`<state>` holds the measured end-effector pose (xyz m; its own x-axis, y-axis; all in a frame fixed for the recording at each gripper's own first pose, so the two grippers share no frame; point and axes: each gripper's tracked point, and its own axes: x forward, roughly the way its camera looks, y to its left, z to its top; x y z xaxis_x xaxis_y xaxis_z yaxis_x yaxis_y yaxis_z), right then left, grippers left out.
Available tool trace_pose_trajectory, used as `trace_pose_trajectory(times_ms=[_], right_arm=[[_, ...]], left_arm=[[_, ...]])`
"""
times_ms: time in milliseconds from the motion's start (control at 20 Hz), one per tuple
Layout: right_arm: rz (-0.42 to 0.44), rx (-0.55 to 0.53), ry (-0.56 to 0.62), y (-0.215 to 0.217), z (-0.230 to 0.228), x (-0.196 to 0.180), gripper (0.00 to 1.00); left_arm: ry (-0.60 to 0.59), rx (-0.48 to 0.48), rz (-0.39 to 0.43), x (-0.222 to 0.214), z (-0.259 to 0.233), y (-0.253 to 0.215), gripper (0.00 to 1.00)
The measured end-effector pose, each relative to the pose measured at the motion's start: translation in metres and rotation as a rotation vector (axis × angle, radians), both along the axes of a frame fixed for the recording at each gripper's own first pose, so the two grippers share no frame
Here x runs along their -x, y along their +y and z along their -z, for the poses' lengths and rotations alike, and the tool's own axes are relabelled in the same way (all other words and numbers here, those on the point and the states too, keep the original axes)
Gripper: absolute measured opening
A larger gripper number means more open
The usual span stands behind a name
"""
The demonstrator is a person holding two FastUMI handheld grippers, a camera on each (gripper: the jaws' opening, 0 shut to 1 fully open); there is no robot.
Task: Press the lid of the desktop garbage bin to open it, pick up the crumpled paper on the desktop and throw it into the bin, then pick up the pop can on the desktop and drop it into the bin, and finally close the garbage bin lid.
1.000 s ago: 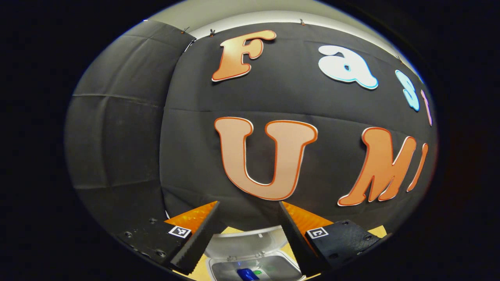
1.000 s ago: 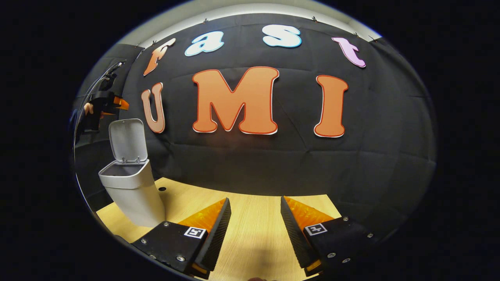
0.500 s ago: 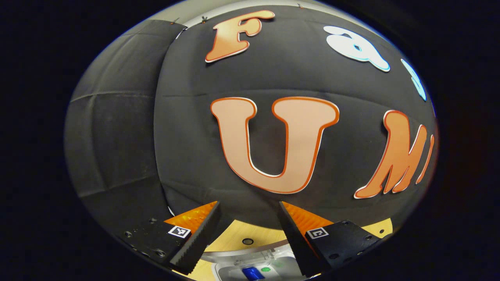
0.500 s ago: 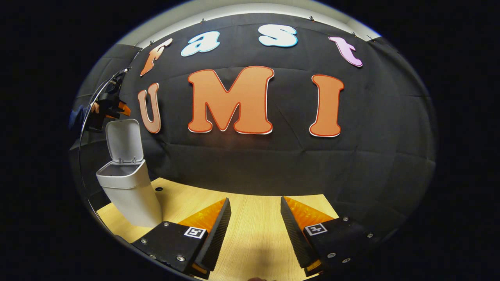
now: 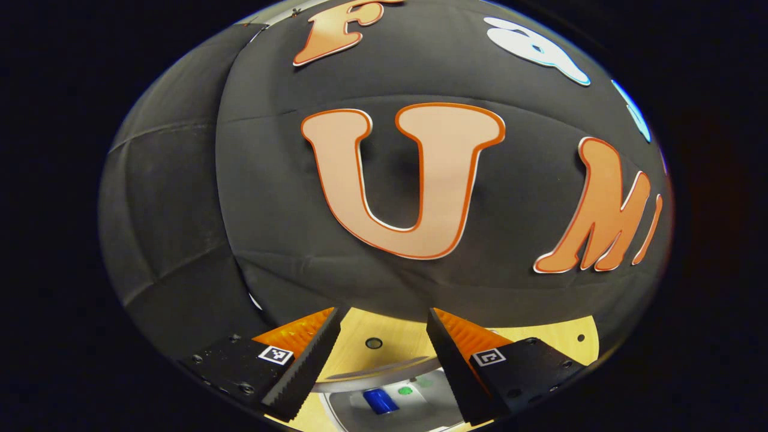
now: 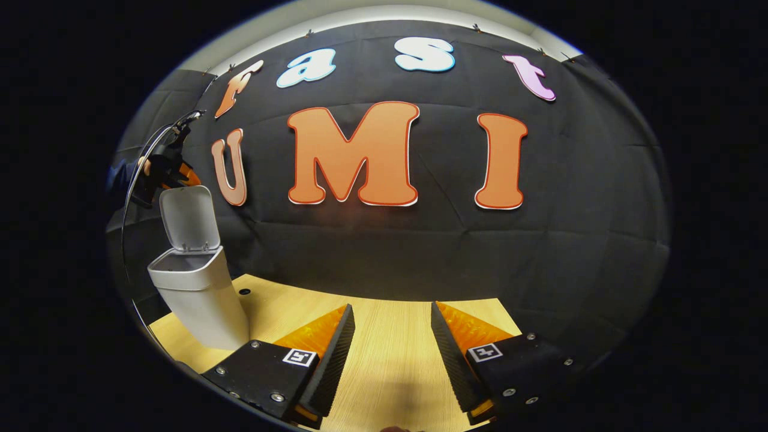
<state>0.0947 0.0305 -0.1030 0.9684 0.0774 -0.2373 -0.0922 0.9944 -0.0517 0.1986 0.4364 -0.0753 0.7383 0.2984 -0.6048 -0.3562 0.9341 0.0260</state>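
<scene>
Endgame, judging from the bin's contents. Looking down along the left gripper (image 5: pixel 382 315) into the open desktop garbage bin (image 5: pixel 345 414) and finding the blue pop can (image 5: pixel 380 401) lying inside, just beside a pale shape with a green spot (image 5: pixel 407 391); possibly the crumpled paper, but too dim to be sure. Holding the jaws spread wide there, gripping nothing, directly above the bin's mouth and close over the top edge of the raised lid (image 5: pixel 378 367).

Seeing the same bin (image 6: pixel 201 300) from the right gripper view, standing on the wooden desktop (image 6: pixel 390 360) near its far left corner, with the lid (image 6: pixel 186 219) tilted up and back on its hinge, and the left gripper (image 6: pixel 165 174) poised just above the lid's upper edge, a hand behind it. Keeping the right gripper (image 6: pixel 391 307) well apart from the bin, low over bare wood, fingers released and empty.

Finding no paper or can on the stretch of desktop in sight, so judging the opening and the can drop done, and the paper drop likely done too. Leaving only the closing: lid not yet shut, and probably needing a push forward and down from the left gripper, pressing until latching.
</scene>
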Motion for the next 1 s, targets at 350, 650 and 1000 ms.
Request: trace_pose_trajectory(times_ms=[350,650,1000], right_arm=[[-0.02,-0.004,0.006,0.005,0.004,0.002,0.76],[-0.023,-0.007,0.009,0.002,0.005,0.006,0.76],[-0.02,-0.003,0.011,-0.005,0.007,0.012,0.76]], left_arm=[[0.085,0.077,0.03,0.023,0.012,-0.03,0.92],[0.201,0.149,0.038,0.049,0.032,-0.052,0.93],[0.371,0.222,0.024,0.083,0.062,-0.067,0.94]])
